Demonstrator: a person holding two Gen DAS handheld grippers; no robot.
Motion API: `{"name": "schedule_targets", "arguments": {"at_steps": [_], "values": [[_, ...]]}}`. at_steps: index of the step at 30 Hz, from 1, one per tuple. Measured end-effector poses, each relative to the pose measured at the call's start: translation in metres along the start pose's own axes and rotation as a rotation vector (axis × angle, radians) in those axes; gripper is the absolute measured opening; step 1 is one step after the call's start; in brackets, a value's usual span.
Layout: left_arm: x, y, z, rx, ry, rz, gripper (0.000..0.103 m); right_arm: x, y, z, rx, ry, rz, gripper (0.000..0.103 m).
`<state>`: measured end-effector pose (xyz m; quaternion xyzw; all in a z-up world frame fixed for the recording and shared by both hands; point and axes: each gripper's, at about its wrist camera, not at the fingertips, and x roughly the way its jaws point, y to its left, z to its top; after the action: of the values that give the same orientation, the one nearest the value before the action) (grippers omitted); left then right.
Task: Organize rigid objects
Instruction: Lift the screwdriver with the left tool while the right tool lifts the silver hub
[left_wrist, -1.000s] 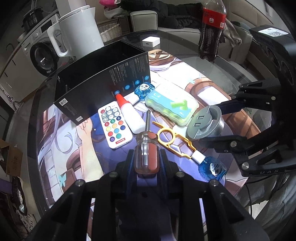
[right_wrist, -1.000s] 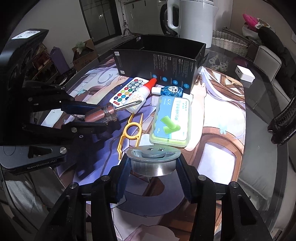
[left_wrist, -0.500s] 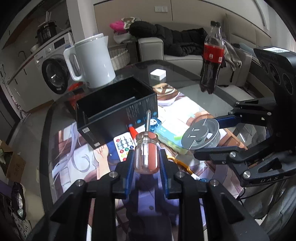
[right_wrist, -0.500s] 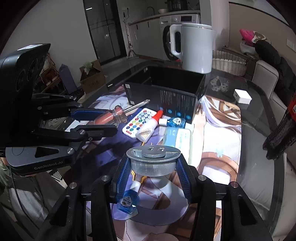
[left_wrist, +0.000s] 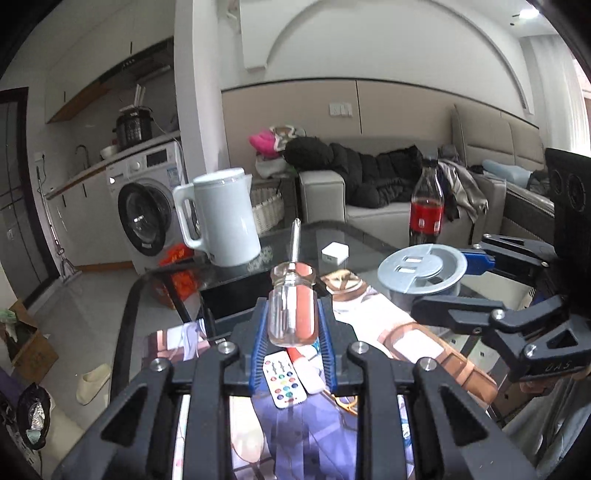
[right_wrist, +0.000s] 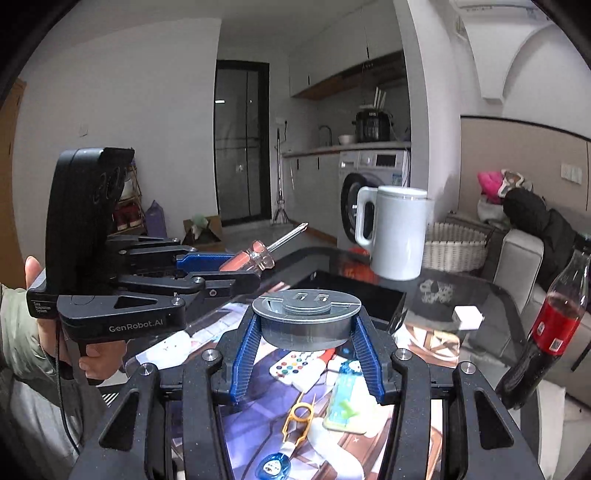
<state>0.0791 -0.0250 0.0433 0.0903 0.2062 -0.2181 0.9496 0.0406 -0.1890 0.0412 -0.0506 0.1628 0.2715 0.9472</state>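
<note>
Left gripper (left_wrist: 293, 332): I have its blue fingers (left_wrist: 261, 334) clamped on the clear-and-red handle of one screwdriver (left_wrist: 293, 306); the shaft points up and away, well above the worktop (left_wrist: 373, 240).
Right gripper (right_wrist: 306, 363): my fingers (right_wrist: 245, 360) are closed on the sides of one round grey socket puck (right_wrist: 306, 317), two slots on its top face, held level in the air.
Box (right_wrist: 354, 295): one black open box sits on the worktop beyond the puck, near the kettle; I see only a dark inside from here and cannot tell if anything is in it.
Kettle (left_wrist: 221, 218): one, white, upright at the far edge; lid on, contents hidden.
Bottle (left_wrist: 426, 206): one dark cola bottle with a red label, upright, partly full.
Green case (right_wrist: 345, 406): one, flat on the mat (right_wrist: 258, 432) below my right fingers.
Remote (right_wrist: 295, 369): one white, with coloured buttons, beside a glue bottle (right_wrist: 319, 360) with a red tip.
Yellow tool (right_wrist: 297, 421): one, lying between remote and green case, nearer me.
Blue tape rollers: I count two, one (right_wrist: 351, 369) by the green case, one (right_wrist: 271, 467) at the near edge.
White cube (left_wrist: 335, 253): one small adapter, alone on the glass near the bottle.
</note>
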Motion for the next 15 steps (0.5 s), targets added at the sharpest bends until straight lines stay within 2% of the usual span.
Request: {"name": "schedule_targets", "arguments": {"at_steps": [2, 8, 15], "values": [[-0.003, 0.002, 0.002, -0.002, -0.016, 0.006, 0.023, -0.005, 0.003, 0.003, -0.012, -0.036, -0.016, 0.050], [0.004, 0.007, 0.008, -0.029, -0.008, 0.004, 0.023, 0.006, 0.004, 0.012, -0.003, -0.019, -0.034, 0.050], [0.019, 0.014, 0.019, -0.079, -0.010, 0.005, 0.023, 0.018, 0.008, 0.030, -0.020, -0.058, -0.064, 0.050]]}}
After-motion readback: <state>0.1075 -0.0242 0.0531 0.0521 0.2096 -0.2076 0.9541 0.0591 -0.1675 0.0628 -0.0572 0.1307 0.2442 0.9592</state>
